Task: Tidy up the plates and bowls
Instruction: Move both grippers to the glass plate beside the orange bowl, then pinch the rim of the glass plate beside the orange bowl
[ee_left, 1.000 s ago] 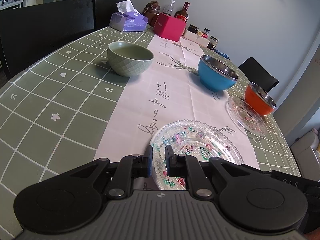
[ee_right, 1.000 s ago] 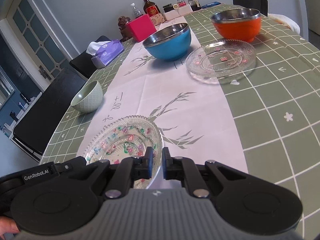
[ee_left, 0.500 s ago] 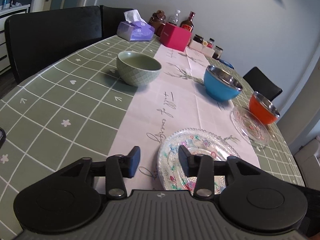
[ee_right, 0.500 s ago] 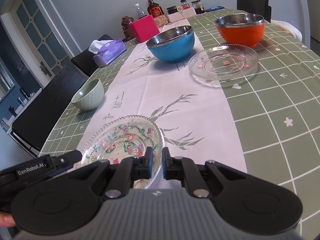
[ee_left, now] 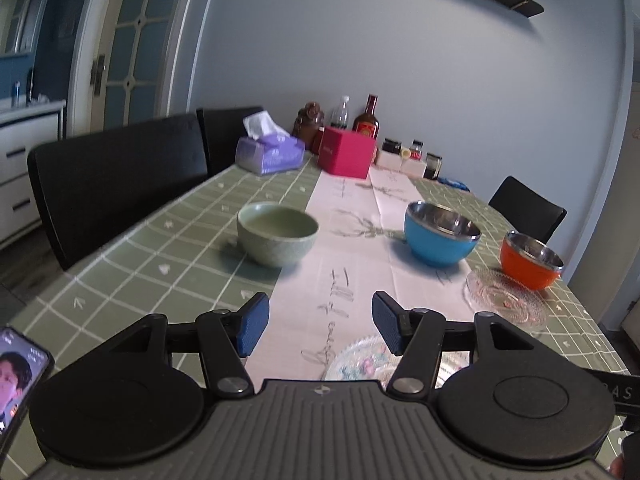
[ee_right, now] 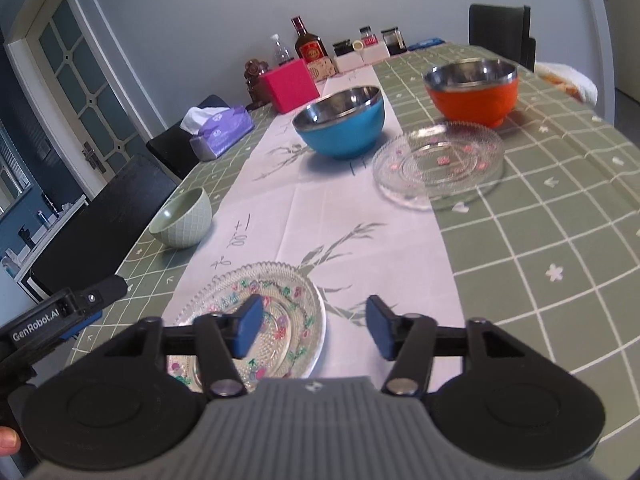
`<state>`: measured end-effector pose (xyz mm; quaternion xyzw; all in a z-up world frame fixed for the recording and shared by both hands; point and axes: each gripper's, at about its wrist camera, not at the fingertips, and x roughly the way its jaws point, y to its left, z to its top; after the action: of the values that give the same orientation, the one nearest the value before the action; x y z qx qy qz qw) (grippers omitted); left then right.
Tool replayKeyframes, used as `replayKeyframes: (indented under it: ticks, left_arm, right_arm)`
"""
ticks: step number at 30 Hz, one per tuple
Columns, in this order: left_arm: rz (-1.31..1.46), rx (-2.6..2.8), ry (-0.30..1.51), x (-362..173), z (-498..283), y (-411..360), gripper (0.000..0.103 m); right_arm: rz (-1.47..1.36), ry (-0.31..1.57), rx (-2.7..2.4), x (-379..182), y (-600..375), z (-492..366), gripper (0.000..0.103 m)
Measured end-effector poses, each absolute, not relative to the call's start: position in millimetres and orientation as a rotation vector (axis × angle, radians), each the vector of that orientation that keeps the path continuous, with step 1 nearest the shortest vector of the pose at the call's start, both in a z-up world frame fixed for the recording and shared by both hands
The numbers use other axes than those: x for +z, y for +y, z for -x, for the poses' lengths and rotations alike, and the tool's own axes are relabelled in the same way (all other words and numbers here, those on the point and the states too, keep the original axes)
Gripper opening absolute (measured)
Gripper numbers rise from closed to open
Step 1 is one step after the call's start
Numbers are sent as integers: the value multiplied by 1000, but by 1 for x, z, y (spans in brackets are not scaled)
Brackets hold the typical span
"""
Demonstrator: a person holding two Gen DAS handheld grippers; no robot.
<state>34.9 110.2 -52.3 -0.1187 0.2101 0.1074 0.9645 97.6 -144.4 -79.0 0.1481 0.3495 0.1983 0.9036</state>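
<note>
A flowered glass plate [ee_right: 276, 304] lies flat on the white runner, close in front of both grippers. My right gripper [ee_right: 314, 330] hangs just over its near right rim. Its jaws are opening, with only the runner showing between the pads. My left gripper [ee_left: 320, 326] is raised and its jaws are opening too, with nothing between them. The flowered plate [ee_left: 360, 360] shows low under its right finger. Further off stand a green bowl [ee_left: 276, 236], a blue bowl [ee_left: 440, 240] and an orange bowl [ee_left: 530, 260]. A clear glass plate [ee_left: 506, 298] lies beside the orange bowl.
A tissue box [ee_left: 270, 152], a pink box [ee_left: 346, 156], bottles and jars line the table's far end. Black chairs [ee_left: 116, 176] stand along the left side and one at the far right. A phone [ee_left: 16, 372] lies at the near left edge.
Both grippers were shut on the flowered plate's near rim and have let go, the left first, then the right. The left gripper has risen and tipped upward.
</note>
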Motion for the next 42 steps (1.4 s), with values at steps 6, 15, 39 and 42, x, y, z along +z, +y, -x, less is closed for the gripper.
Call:
replayKeyframes:
  ticks: [6, 15, 39, 42]
  left_arm:
    - [199, 150, 408, -37, -49, 94, 68]
    - [33, 48, 401, -21, -84, 40, 69]
    - [28, -152, 753, -55, -217, -25, 69]
    - [51, -144, 795, -62, -228, -21, 69]
  right_arm:
    - [-203, 643, 266, -66, -158, -94, 83]
    - [-176, 525, 155, -41, -200, -118, 81]
    - [-178, 769, 97, -55, -247, -233, 81]
    - [-202, 778, 105, -58, -246, -239, 79]
